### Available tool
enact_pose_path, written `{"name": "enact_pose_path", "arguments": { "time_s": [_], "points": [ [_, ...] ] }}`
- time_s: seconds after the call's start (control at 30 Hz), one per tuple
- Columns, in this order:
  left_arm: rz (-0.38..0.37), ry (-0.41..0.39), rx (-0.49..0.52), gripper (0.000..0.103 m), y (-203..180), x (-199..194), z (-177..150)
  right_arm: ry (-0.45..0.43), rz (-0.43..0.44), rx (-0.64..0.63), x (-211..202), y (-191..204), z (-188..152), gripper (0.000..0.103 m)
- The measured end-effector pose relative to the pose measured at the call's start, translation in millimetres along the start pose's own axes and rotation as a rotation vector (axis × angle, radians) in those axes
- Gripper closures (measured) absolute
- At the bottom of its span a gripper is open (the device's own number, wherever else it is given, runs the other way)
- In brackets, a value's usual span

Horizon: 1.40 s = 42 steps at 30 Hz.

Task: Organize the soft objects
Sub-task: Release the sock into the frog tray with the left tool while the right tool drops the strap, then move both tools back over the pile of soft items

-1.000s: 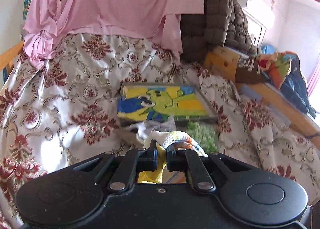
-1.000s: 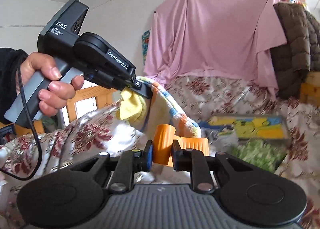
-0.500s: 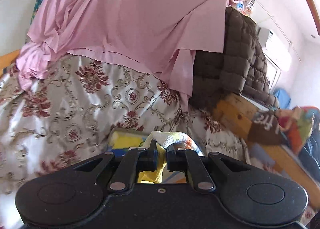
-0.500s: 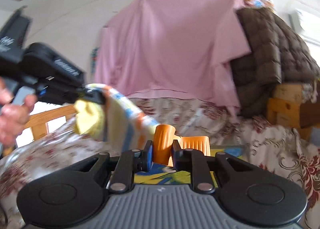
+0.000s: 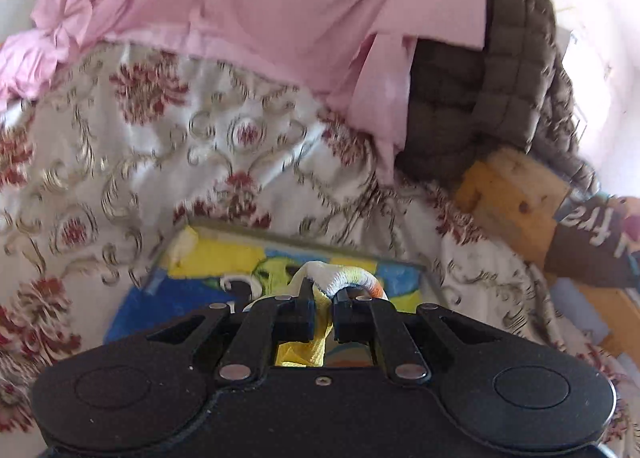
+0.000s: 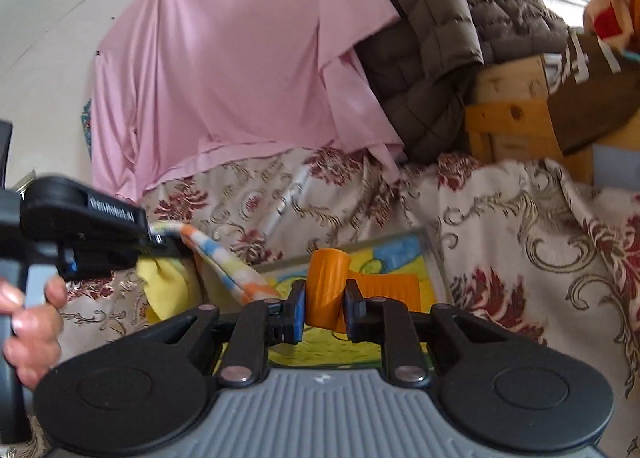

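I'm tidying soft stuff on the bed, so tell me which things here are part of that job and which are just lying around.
In the job: striped cloth in the left gripper; orange cloth in the right gripper; cartoon tray.

Lying about: pink sheet; brown quilted jacket; floral bedspread.

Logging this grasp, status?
Left gripper shut on striped cloth. Right gripper shut on same cloth's orange end. Cloth stretched above cartoon box. Nothing blocking.

I see pink sheet (image 6: 240, 70) hung on wall, draping onto bed. Floral bedspread (image 5: 168, 146), cream with red flowers, covers bed. Brown quilted jacket (image 6: 448, 26) slung over wooden frame (image 6: 512, 118) at right. Brown printed fabric (image 5: 592, 246) on frame edge. Left view motion-blurred.
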<state>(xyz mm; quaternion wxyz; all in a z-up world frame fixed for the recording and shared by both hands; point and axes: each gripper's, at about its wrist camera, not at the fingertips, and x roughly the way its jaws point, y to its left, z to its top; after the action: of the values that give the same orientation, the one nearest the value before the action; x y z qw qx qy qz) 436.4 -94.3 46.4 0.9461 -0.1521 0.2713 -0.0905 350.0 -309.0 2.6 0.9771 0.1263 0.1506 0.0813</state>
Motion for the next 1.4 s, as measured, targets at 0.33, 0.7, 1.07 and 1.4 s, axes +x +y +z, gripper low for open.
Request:
{"name": "enact_pose_path", "arguments": {
  "time_s": [0.33, 0.7, 1.07, 1.4],
  "points": [
    [0.039, 0.128, -0.026, 0.093, 8, 30, -28, 0.116, -0.020, 0.005, 25, -3, -8, 0.071],
    [0.083, 0.184, -0.060, 0.056, 12, 36, -29, 0.160, -0.022, 0.000, 29, -1, -11, 0.049],
    [0.044, 0.061, 0.009, 0.019, 0, -16, -26, 0.113, -0.062, -0.016, 1, 4, 2, 0.019],
    [0.004, -0.092, 0.083, 0.003, -14, -114, -35, -0.012, -0.087, -0.003, -77, 16, 26, 0.000]
  ]
}}
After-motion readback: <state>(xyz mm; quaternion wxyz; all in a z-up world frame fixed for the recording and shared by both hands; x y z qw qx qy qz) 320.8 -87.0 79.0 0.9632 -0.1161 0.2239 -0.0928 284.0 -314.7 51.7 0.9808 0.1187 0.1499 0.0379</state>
